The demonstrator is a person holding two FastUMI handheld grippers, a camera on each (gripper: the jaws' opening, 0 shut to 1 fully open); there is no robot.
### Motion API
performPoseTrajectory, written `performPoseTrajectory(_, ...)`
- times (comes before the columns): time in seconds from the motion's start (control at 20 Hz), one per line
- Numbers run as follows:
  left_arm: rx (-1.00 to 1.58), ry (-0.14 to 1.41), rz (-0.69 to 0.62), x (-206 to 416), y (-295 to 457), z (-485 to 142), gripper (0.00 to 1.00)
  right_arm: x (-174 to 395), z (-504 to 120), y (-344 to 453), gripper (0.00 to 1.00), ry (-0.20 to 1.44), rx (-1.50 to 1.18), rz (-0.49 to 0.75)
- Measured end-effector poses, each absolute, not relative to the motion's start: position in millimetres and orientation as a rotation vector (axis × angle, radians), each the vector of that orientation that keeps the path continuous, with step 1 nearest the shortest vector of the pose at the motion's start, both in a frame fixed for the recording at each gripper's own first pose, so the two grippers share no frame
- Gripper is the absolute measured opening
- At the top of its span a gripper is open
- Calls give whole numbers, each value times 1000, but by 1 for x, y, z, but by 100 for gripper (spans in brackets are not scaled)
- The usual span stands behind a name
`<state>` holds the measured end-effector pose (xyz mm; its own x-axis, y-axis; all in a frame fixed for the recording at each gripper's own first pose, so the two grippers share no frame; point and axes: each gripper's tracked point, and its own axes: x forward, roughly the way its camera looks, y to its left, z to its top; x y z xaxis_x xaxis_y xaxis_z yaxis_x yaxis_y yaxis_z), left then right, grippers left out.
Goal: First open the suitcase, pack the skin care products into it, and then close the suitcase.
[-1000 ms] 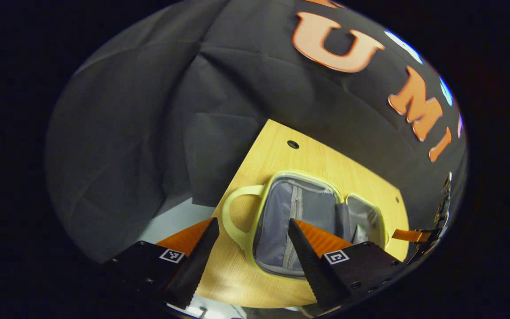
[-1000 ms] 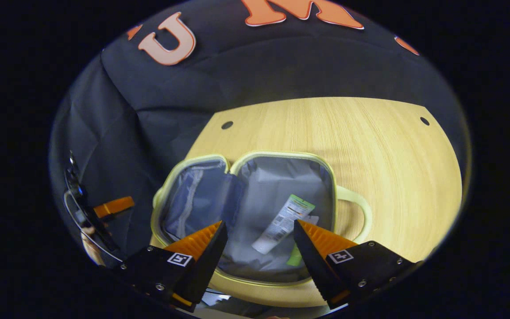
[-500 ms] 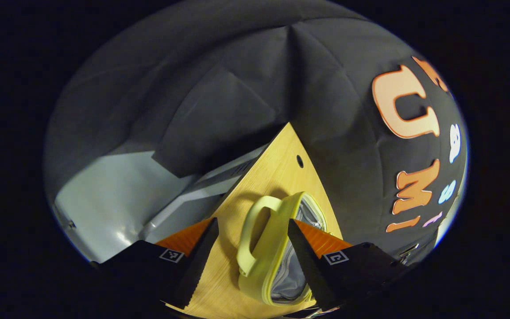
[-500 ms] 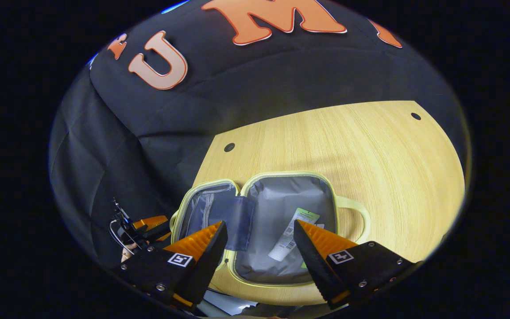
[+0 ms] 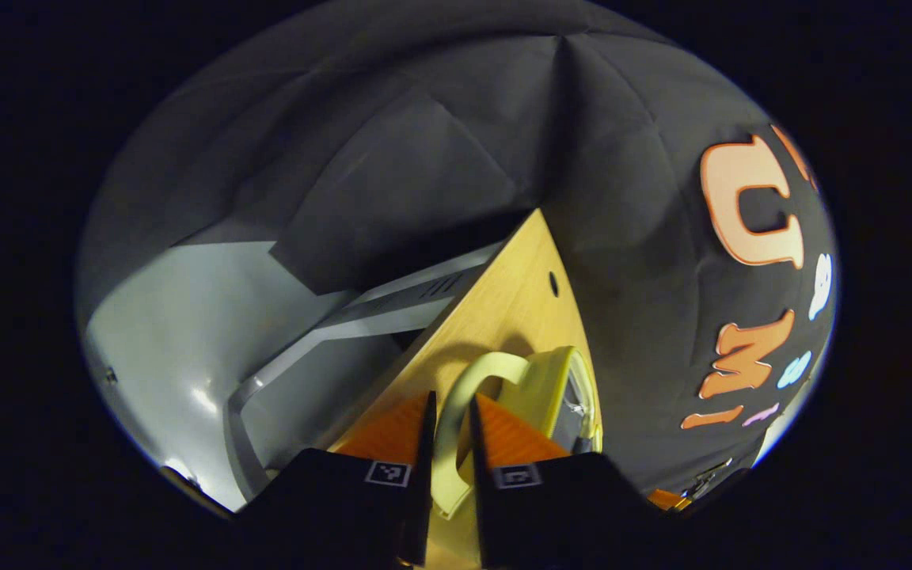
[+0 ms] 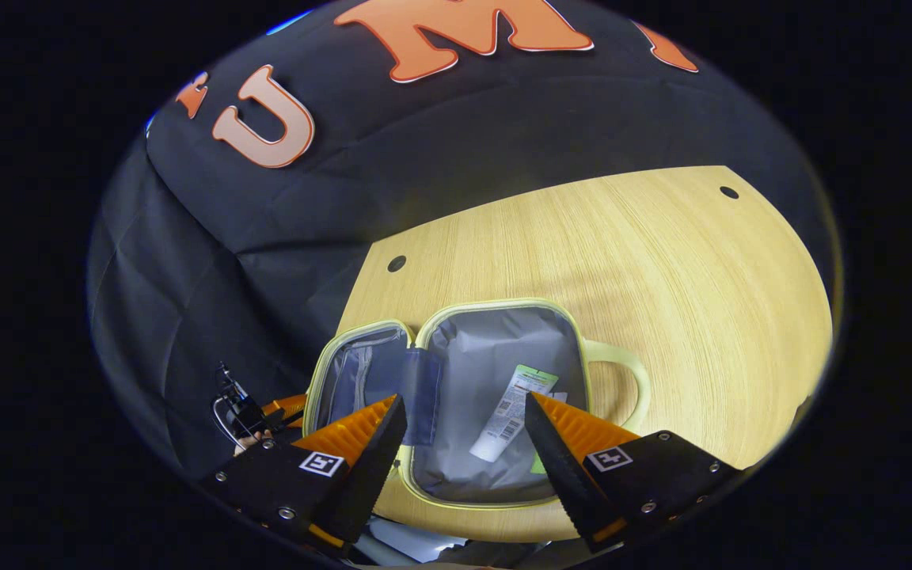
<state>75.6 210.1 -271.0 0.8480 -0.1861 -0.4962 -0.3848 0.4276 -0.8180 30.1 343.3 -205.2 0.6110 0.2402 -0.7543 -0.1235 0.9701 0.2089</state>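
A small pale yellow-green suitcase (image 6: 495,303) lies open on the wooden table (image 6: 622,253), showing its grey lining. A white and green skin care tube (image 6: 507,412) rests in its right half. In the right gripper view my right gripper (image 6: 464,402) hovers open above the near rim, holding nothing. In the left gripper view my left gripper (image 5: 450,451) is shut on the handle (image 5: 468,380) of the suitcase's left half (image 5: 559,380), which passes between the fingers. The left gripper (image 6: 266,409) also appears small at the case's left end in the right gripper view.
The suitcase's other handle (image 6: 622,380) sticks out to the right over bare table. The table's left edge (image 5: 456,317) drops off to a grey frame (image 5: 329,332) and a pale floor (image 5: 171,317). Black cloth walls stand behind the table.
My left gripper swung round to the suitcase's left handle, moved in and shut on it. My right gripper stayed open over the case and barely shifted.
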Motion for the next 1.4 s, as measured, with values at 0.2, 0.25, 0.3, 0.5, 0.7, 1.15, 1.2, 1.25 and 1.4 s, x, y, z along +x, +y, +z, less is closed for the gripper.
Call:
performPoseTrajectory(0.2,-1021,592,165,67,211,-255,15,33,-205,335,96,884,152,204)
performPoseTrajectory(0.25,-982,608,175,75,205,-253,7,34,-204,331,96,879,153,201)
performPoseTrajectory(0.3,-936,618,189,67,204,-239,6,35,-202,328,96,870,149,201)
performPoseTrajectory(0.5,-779,589,197,69,188,-165,6,41,-181,310,96,807,107,206)
performPoseTrajectory(0.7,-687,543,149,64,149,-84,6,54,-155,284,96,725,52,208)
performPoseTrajectory(1.15,-362,461,83,71,-12,27,6,77,-84,197,96,506,-124,208)
performPoseTrajectory(1.2,-337,454,69,71,-34,34,6,80,-78,187,96,488,-134,212)
performPoseTrajectory(1.25,-320,449,50,71,-58,38,6,81,-72,178,96,473,-142,217)
performPoseTrajectory(1.4,-326,453,-31,79,-133,42,6,87,-56,144,96,445,-178,222)
